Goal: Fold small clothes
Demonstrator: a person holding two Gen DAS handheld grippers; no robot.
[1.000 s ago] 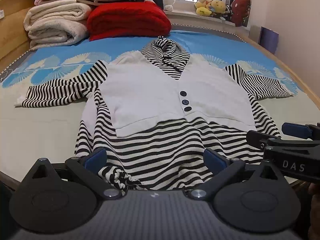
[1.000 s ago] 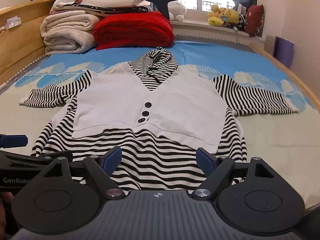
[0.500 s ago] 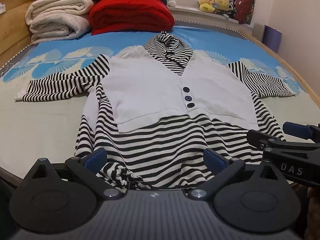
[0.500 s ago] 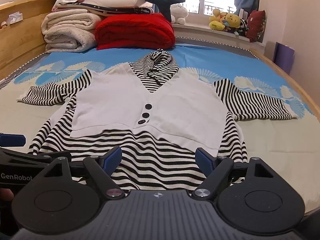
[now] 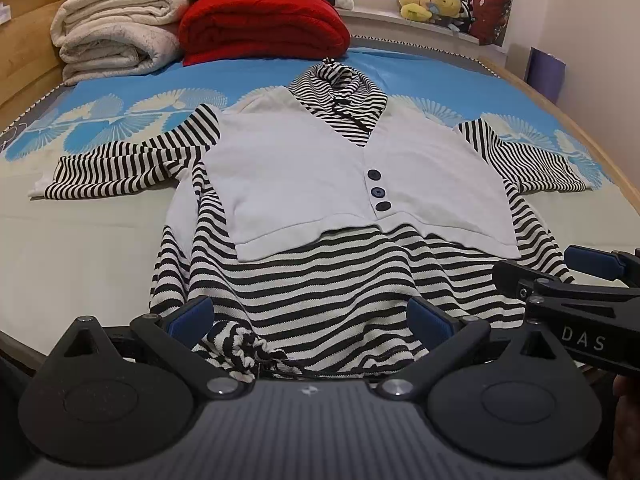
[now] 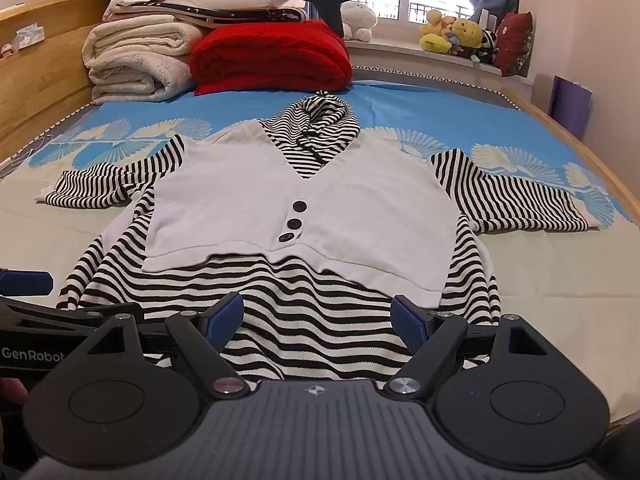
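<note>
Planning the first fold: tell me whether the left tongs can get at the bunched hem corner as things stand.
Probably yes. The left tongs stand open just over the hem corner, which lies between their fingers with nothing covering it. The right tongs sit off to the side, clear of that path.

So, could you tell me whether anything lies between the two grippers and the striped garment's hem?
Nothing visible does: the left gripper and right gripper are open just above the striped garment, with only its hem beneath.
</note>
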